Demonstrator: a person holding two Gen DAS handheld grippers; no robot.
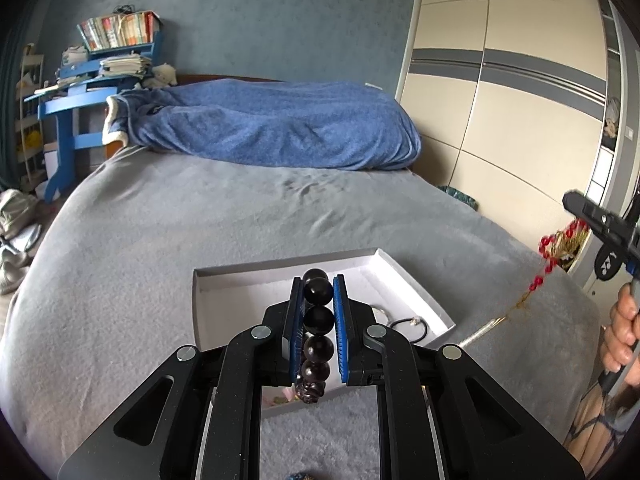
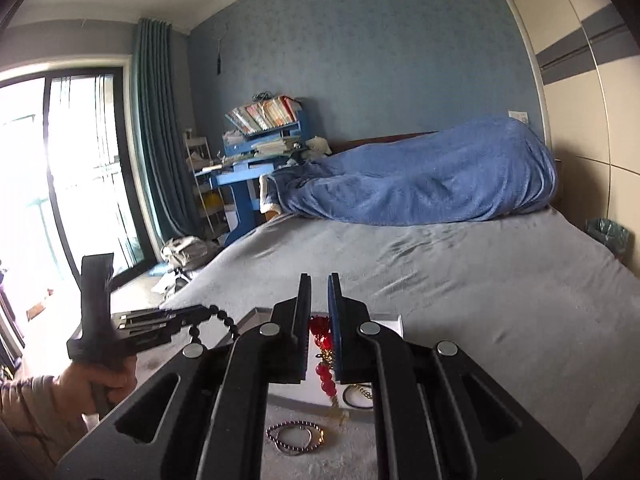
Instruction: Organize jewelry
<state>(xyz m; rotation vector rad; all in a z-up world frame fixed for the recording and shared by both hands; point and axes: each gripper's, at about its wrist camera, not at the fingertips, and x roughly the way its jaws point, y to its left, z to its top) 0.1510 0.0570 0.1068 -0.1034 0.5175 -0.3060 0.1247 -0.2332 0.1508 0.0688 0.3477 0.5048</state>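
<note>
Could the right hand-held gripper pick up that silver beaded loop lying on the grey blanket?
Probably not yet: the right hand-held gripper is shut on a red bead strand, though the silver beaded loop lies uncovered below.

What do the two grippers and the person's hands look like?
Both grippers, left gripper and right gripper, are matte black linkages with round silver pivot bolts. The jaws carry ribbed blue pads. The left hand shows a brownish sleeve; the right hand is bare.
</note>
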